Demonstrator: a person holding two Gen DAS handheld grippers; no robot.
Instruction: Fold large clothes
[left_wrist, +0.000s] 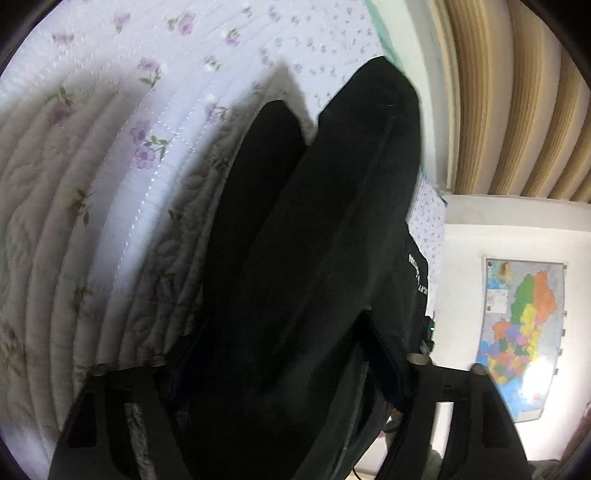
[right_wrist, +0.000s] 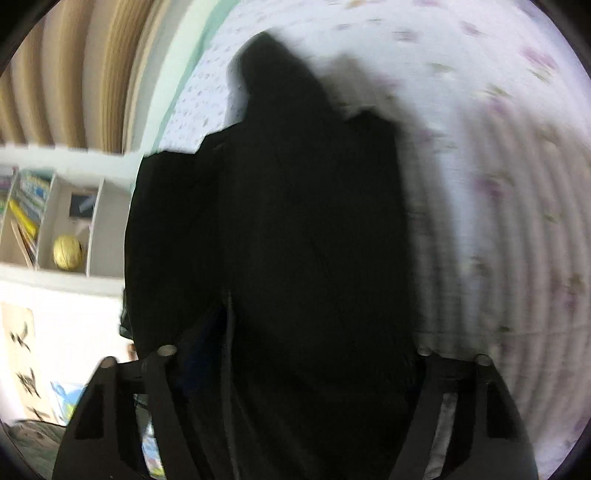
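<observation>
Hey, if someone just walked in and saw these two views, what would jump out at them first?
A big black garment fills the middle of both views, hanging between each gripper's fingers over a quilted floral bedspread. Next come the colourful wall map at the left view's right edge and a yellow ball on a shelf at the right view's left.

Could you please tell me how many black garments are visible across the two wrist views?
1, as far as I can tell: the black garment hangs over the floral quilt, between the fingers of both tools. Its dark folds could hide another layer.
</observation>
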